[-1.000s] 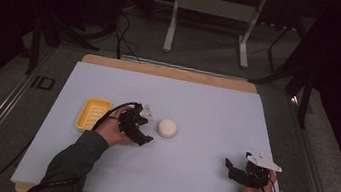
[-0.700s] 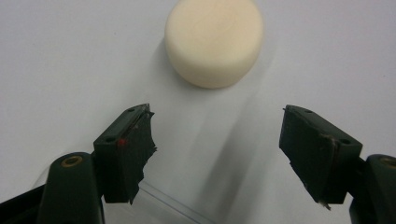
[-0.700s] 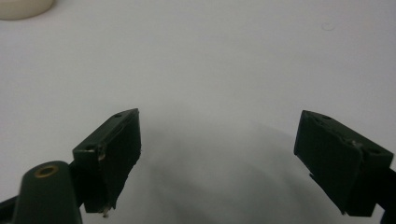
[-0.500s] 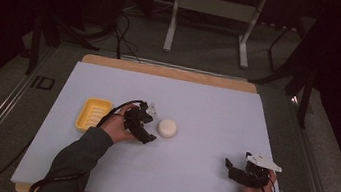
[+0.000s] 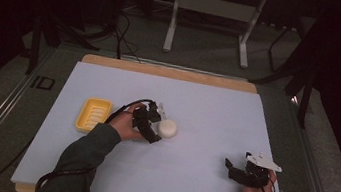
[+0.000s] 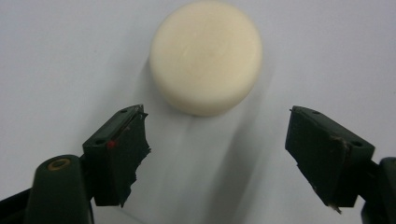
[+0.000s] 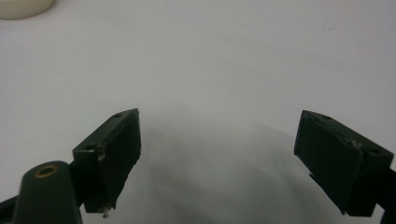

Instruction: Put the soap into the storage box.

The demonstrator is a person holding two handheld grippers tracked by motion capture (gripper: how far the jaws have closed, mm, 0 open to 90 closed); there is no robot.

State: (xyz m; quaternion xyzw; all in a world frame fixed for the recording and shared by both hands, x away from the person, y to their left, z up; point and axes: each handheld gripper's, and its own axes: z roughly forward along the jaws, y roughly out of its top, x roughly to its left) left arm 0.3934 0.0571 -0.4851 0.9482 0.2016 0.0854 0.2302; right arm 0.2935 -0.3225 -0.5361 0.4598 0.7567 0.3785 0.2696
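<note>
We are holding the left tool [image 5: 154,124] near the middle of the counter [image 5: 206,111], forearm entering from the bottom left and angling toward the centre. Its jaws have just been opening and are now standing spread, with nothing between them. The round cream puck [image 5: 168,129] is lying flat on the pale sheet just beyond the jaw tips; in the left gripper view the puck [image 6: 206,56] appears clear of both pads, though the gap is hard to judge. We are resting the right tool [image 5: 241,172] near the counter's front right corner, jaws likewise spread over bare sheet. The yellow tray [image 5: 93,114] is sitting just left of the left hand [image 5: 126,126]. Open sheet is lying between the two tools and toward the far edge.
</note>
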